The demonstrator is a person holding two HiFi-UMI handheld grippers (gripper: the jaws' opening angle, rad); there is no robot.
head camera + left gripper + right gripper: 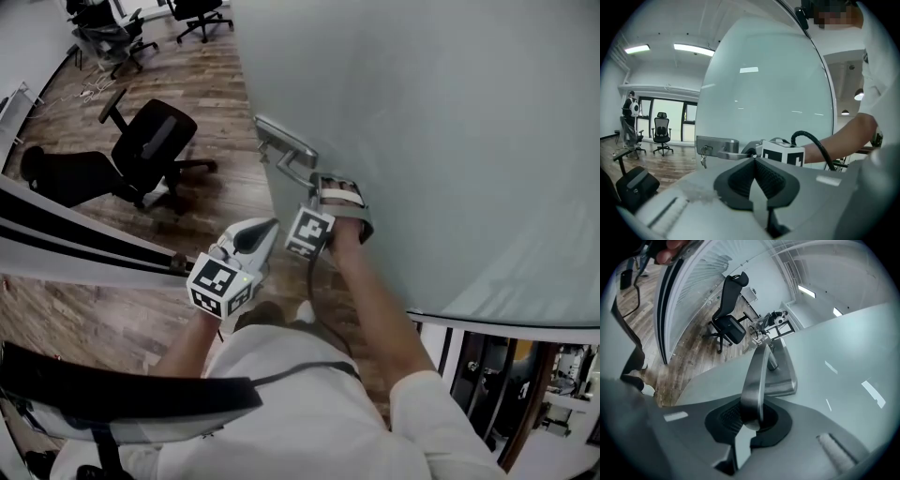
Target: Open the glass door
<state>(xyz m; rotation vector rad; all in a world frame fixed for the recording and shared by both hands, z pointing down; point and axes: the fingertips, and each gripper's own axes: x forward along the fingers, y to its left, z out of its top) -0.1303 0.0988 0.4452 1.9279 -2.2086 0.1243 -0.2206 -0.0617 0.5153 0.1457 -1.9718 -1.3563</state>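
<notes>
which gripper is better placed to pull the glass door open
Right. The right gripper is shut on the door's lever handle, so it likely only needs to press down and pull. The left gripper is shut on nothing and sits back from the glass door.

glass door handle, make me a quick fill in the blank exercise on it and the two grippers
1. The right gripper is shut on the metal lever ____ of the glass door.
2. The left gripper has its jaws together, with ____ between them.
3. Past the door's edge, a black office ____ stands on the wood floor.

Missing words: handle; nothing; chair
</notes>
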